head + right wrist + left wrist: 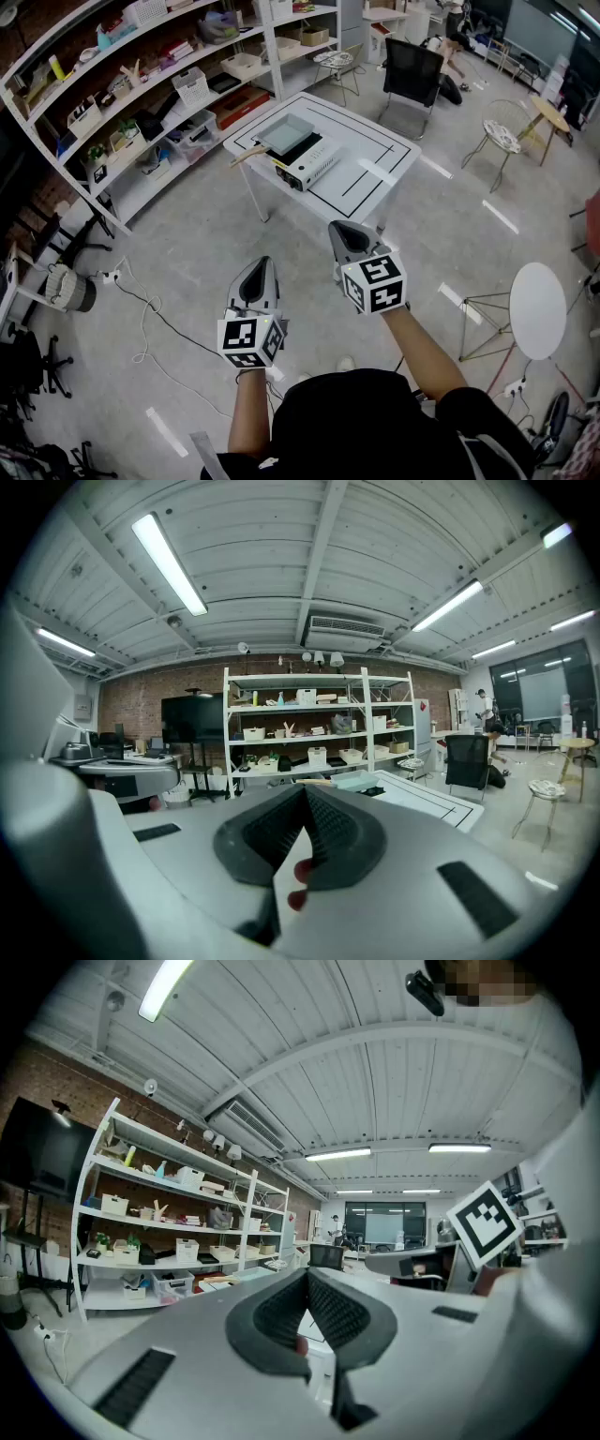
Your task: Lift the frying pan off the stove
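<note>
Far ahead, frying pan [286, 134] on stove [311, 161], handle pointing left; left gripper [258, 269] and right gripper [343, 234] both closed, empty, well short.

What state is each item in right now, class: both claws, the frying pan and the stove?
left claw: shut, nothing between its jaws, held far short of the table.
right claw: shut, empty, also away from the table.
frying pan: resting on the stove, not lifted, wooden handle pointing left.
stove: on the white table, pan on top; flame cannot be told.
</note>
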